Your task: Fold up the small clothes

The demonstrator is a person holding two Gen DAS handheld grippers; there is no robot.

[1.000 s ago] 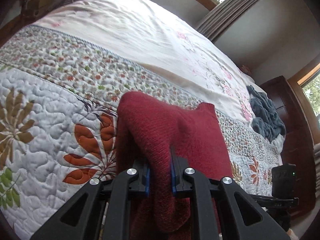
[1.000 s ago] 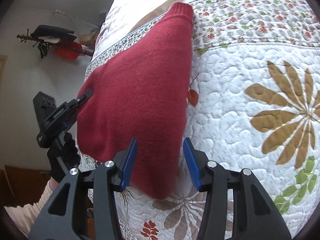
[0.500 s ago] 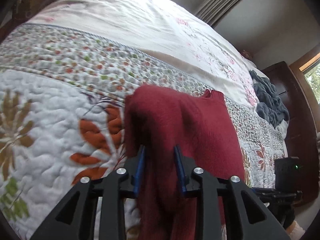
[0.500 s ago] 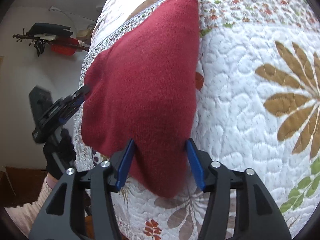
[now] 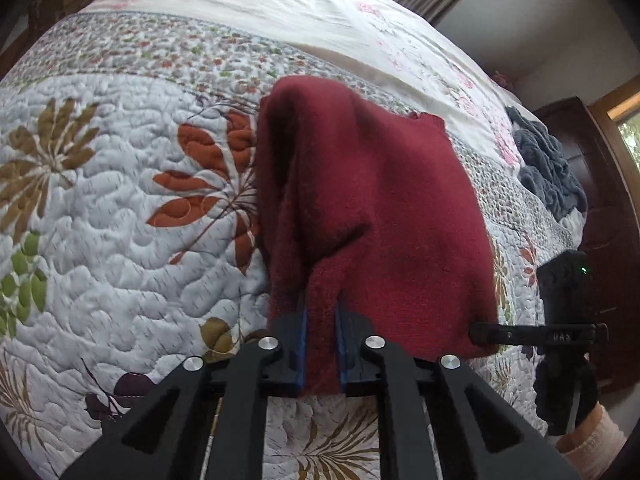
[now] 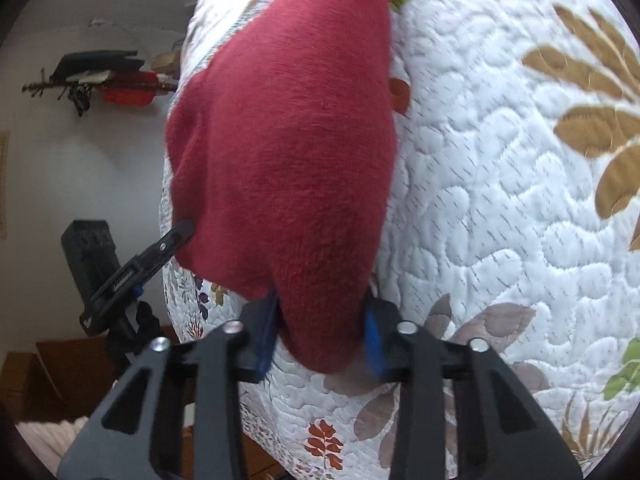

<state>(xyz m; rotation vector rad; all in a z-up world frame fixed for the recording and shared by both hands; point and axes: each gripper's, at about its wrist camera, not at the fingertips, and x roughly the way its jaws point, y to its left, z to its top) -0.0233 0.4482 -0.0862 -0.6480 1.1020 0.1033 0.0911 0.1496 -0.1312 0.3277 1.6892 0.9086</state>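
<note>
A dark red knitted sweater (image 5: 380, 200) lies on the quilted bed cover (image 5: 100, 220), its near left part lifted into a hanging fold. My left gripper (image 5: 320, 312) is shut on that fold's lower edge. In the right wrist view the sweater (image 6: 288, 140) runs away from me, and its near corner bulges between the blue pads of my right gripper (image 6: 320, 320). The jaws there stand wide apart around the cloth. The other gripper's finger (image 6: 176, 236) shows at the sweater's left edge.
A grey-blue blanket (image 5: 548, 168) is heaped at the far right of the bed, beside dark wooden furniture (image 5: 608, 208). The bed's edge drops off on the left of the right wrist view, where the wall holds a shelf with red and black items (image 6: 104, 80).
My left gripper's jaws have tightened on the sweater fold after standing wider half a second ago. My right gripper has moved forward, so the sweater's corner now sits deep between its fingers.
</note>
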